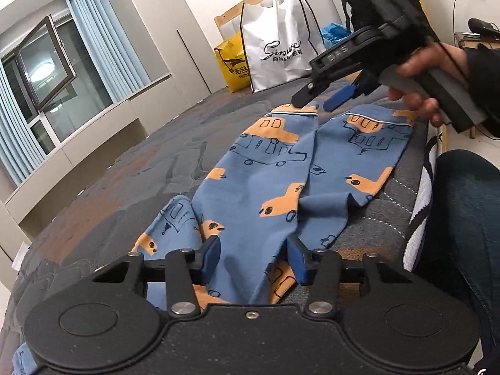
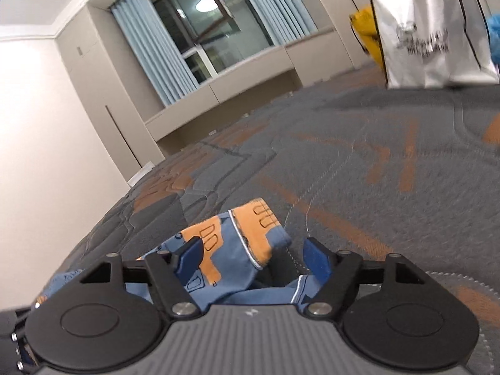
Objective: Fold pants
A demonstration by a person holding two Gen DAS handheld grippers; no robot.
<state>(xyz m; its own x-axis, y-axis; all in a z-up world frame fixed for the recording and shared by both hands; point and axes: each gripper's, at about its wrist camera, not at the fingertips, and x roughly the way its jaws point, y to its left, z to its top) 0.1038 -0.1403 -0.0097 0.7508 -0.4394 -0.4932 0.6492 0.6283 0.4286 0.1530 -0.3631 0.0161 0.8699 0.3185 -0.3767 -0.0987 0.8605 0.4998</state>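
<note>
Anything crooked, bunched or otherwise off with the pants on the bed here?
Mostly flat, but the pants bunch into folds at the near end by the left gripper, and one leg hem is rumpled between the right gripper's fingers.

Left gripper (image 1: 253,257) in matte black — round pivot discs, silver screws, blue pads on the jaws, right gripper (image 2: 253,257) with ribbed grey housing and black linkage arms, hand (image 1: 418,78) on a grey grip, dark sleeve (image 1: 481,72), dark trousers (image 1: 462,218).

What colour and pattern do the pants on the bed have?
The pants are blue with orange vehicle shapes and dark line drawings, shown best in the left wrist view.
</note>
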